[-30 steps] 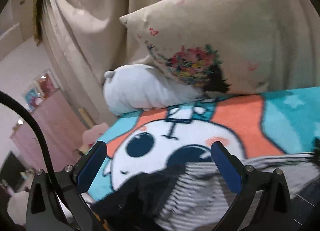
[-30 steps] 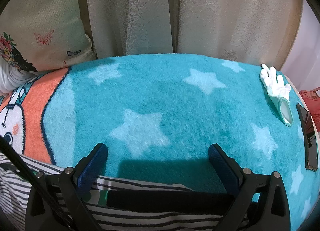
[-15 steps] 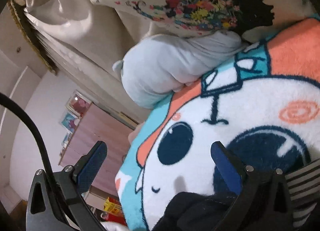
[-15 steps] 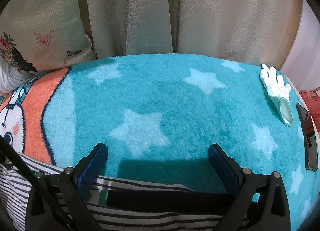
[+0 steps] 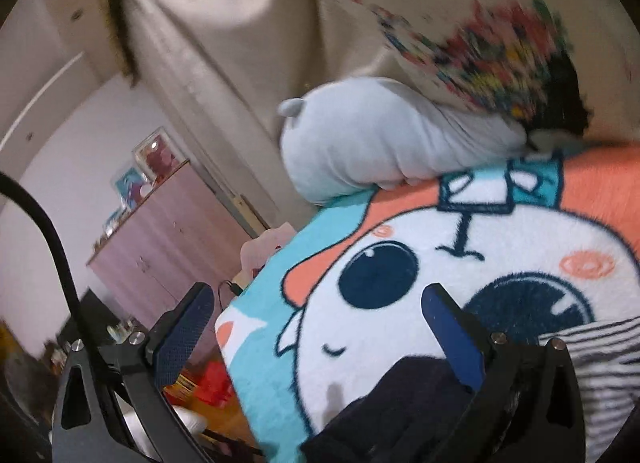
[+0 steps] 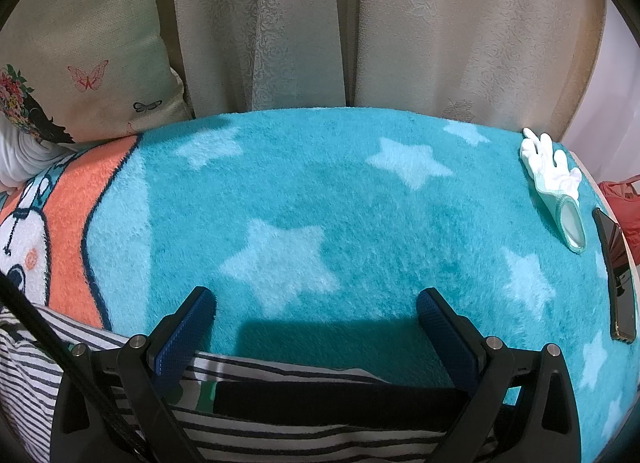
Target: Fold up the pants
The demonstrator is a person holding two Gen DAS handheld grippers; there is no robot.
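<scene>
Lying along the near edge of the blanket (image 6: 360, 203), the pants (image 6: 280, 423) are striped black and white, with a dark band (image 6: 340, 399) running across them just behind the right gripper (image 6: 316, 327). In the right wrist view their long axis runs left to right across the bottom of the picture; which end is the waist cannot be told. In the left wrist view the stripes (image 5: 600, 359) show at the lower right, beside a dark bunched part (image 5: 400, 403) low in the middle, under the left gripper (image 5: 316, 319).

Both tongs stand wide apart with nothing between their blue pads. The right gripper sits low over the far edge of the pants, pointing out across the teal, starred part of the blanket toward the curtain (image 6: 440, 31). The left gripper is tilted and points over the cartoon face (image 5: 440, 283) on the blanket, its left finger hanging past the blanket's edge over the room beyond.

A printed pillow (image 5: 480, 31) leans on a pale grey cushion (image 5: 380, 151) at the head of the blanket; this view is blurred there. A white glove (image 6: 556, 183) and a dark phone (image 6: 618, 275) lie at the blanket's right edge, well apart from the pants. A pink cabinet (image 5: 168, 239) stands by the wall.
</scene>
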